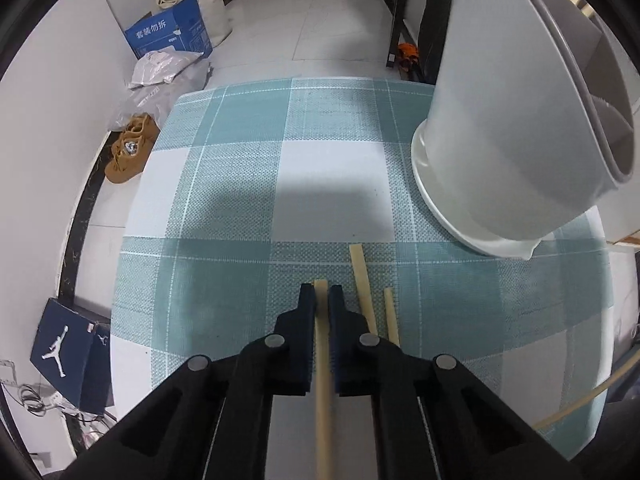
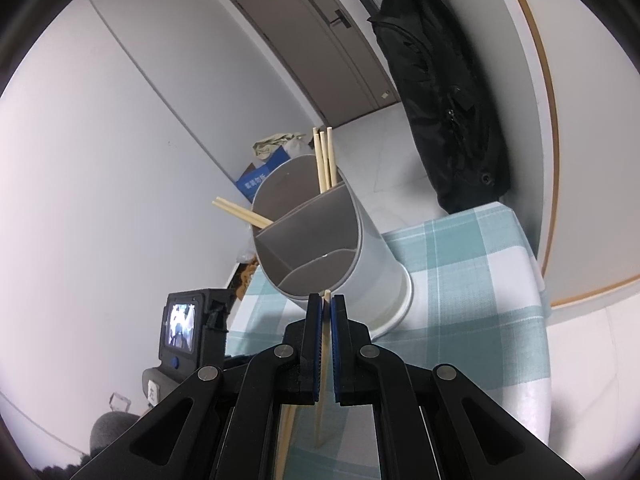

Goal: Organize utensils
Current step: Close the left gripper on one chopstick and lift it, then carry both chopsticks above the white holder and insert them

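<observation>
My left gripper [image 1: 321, 292] points down at the checked tablecloth [image 1: 240, 168] and is shut on a wooden chopstick [image 1: 323, 380] that runs back between its fingers. Two more chopsticks [image 1: 362, 288] lie on the cloth just to its right. The white divided utensil holder [image 1: 500, 120] stands at the right on its saucer. In the right wrist view my right gripper [image 2: 327, 300] is shut on another chopstick [image 2: 325, 344], its tip close to the holder's [image 2: 372, 248] rim. Three chopsticks [image 2: 325, 160] stand in the far compartment, and two [image 2: 240, 212] lean out to the left.
The table's left edge drops to a tiled floor with a blue box [image 1: 172, 32], plastic bags, brown shoes [image 1: 128, 152] and a dark shoebox [image 1: 68, 348]. A black bag [image 2: 440, 100] hangs behind the table. The left gripper's camera unit [image 2: 184, 324] shows left of the holder.
</observation>
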A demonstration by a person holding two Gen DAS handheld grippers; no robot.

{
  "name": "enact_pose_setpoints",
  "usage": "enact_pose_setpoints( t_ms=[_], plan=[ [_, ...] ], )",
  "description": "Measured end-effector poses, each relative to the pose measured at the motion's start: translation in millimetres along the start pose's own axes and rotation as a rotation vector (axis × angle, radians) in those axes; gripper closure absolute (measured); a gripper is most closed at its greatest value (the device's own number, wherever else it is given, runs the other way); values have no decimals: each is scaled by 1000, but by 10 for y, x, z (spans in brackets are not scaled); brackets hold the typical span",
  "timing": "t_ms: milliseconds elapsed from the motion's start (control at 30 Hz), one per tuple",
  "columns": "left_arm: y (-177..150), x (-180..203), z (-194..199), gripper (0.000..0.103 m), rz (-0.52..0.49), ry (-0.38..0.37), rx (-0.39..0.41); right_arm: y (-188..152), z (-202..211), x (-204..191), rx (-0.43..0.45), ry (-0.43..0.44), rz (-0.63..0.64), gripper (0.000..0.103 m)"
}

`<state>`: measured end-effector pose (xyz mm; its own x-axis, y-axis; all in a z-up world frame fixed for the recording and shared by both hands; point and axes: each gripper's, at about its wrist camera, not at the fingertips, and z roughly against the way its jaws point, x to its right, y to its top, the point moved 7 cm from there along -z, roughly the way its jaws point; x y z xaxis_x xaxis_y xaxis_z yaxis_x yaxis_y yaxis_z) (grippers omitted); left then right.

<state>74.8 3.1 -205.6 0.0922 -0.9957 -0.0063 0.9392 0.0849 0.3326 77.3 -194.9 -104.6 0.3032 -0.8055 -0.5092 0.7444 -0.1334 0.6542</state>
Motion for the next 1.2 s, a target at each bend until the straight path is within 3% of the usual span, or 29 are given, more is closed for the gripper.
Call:
enact_pose_setpoints(
  t_ms=[167, 300, 433, 567, 833, 1200],
  plan=[
    [92, -72, 131, 100, 70, -74, 55, 0, -10, -16, 0, -6, 11, 100],
    [174, -92, 423, 100, 98, -130, 170, 8, -2, -43, 8, -6, 14, 100],
    [192, -45, 742, 100, 102, -185, 281, 9, 42, -118, 28, -6, 39, 100],
    [156, 91, 1012, 101, 55, -191, 369, 2, 127, -229, 62, -6, 83, 100],
    [83, 159, 1236, 101, -26, -193, 413, -71, 222, -417, 107, -24, 171, 100],
    [85, 184, 1568, 101, -35, -232, 452, -60, 303, -518, 131, -11, 151, 100]
  ],
)
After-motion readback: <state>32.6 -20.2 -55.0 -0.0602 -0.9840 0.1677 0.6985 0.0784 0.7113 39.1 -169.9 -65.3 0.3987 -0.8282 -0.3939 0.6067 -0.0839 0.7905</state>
